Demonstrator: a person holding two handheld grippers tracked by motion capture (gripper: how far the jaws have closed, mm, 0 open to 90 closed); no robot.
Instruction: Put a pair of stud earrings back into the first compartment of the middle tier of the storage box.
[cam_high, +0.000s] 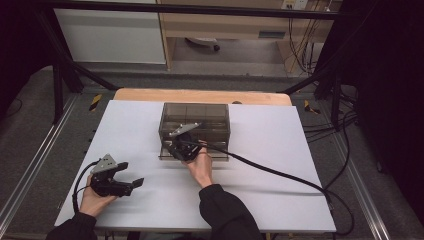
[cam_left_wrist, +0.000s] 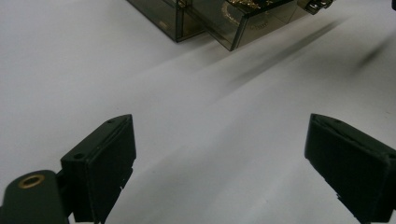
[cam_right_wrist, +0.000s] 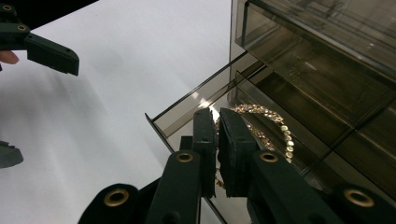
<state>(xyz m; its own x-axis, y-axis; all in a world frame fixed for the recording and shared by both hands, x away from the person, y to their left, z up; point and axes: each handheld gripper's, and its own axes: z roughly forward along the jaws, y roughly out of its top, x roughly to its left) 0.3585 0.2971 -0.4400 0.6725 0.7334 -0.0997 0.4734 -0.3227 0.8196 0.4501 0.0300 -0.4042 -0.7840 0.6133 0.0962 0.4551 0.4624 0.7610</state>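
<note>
A smoky transparent drawer box (cam_high: 195, 120) stands at the centre of the high view, on a white sheet (cam_high: 270, 165) that covers the table. Its bottom drawer (cam_right_wrist: 187, 109) is pulled out toward the person. The right gripper (cam_high: 184, 148), held in the right hand (cam_high: 201, 167), reaches into that open drawer just below the box's front. In the right gripper view its jaws are clenched almost together at the lower centre of the frame, pinching a gold beaded bracelet (cam_right_wrist: 268, 123) that lies inside the drawer, its loop curving away to the right of the jaws. The left gripper (cam_high: 131, 176) sits at the lower left of the high view, held in the left hand (cam_high: 92, 200) just above the sheet, well apart from the box. Its jaws are spread wide and released, with nothing between them.
</note>
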